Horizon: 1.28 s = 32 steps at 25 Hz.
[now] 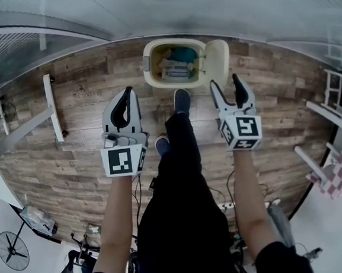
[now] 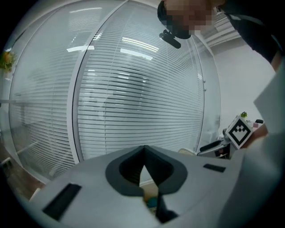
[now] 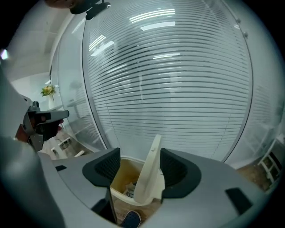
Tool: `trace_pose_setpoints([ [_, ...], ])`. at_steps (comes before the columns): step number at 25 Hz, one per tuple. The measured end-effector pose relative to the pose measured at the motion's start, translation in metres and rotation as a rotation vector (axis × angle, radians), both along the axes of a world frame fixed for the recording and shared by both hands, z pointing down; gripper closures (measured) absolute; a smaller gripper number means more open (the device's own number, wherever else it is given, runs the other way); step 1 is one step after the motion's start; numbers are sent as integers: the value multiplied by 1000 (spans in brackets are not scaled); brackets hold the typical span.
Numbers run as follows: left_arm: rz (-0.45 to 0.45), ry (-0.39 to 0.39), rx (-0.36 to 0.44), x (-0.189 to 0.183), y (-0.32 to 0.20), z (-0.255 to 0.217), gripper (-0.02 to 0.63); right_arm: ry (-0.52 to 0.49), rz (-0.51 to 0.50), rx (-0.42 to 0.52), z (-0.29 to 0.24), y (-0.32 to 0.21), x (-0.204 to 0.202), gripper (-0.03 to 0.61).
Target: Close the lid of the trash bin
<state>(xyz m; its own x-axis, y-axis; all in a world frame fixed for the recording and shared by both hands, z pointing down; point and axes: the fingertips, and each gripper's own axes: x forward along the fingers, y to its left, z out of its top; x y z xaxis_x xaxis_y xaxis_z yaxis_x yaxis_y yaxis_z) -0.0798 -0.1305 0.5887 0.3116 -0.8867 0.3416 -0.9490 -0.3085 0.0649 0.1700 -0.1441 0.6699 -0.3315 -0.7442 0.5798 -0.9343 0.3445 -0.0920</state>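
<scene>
A cream trash bin stands on the wooden floor by the glass wall, with packaging and a teal item inside. Its lid stands open, tipped up at the bin's right side. My right gripper hovers open just short of the lid; in the right gripper view the upright lid and bin show between the spread jaws of the right gripper, apart from them. My left gripper hangs left of the bin, jaws together and empty. In the left gripper view, the left gripper faces the blinds.
The person's shoes stand right in front of the bin. White frame pieces lie on the floor at the left. A pink checkered chair and white shelving stand at the right. Glass walls with blinds rise behind the bin.
</scene>
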Motion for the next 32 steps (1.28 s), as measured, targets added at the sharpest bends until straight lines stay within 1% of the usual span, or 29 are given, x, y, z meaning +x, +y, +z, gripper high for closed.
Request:
trace_pose_setpoints([
  [2,0,11,-8,2,2,7,606,24,14,-21,10,1,2,307],
  [5,-2,14,-20,3,5,15,607,101,6,-37,24,3,4,309],
  [6,-6,16,-20,3,7,15,606,118,13,-40,26,3,6,330],
  [8,-6,21,-20,4,11,17,607,117,51,-43,29,2,10,426],
  [9,-1,22,-24,4,13,19,606,110,69,-43,29,1,12,458],
  [13,0,35,-40,5,14,25,607,74,81,-44,28,-2,12,463],
  [17,-5,59,-26,7,10,21,607,44,48,-35,27,-3,-4,462],
  [20,-12,51,-48,3,14,28,606,35,26,-24,27,-5,-19,456],
  [24,-25,61,-60,1,19,31,607,53,-16,-18,31,-5,-43,445],
  [32,-58,87,-73,-1,20,34,606,58,-57,-18,34,-12,-85,431],
])
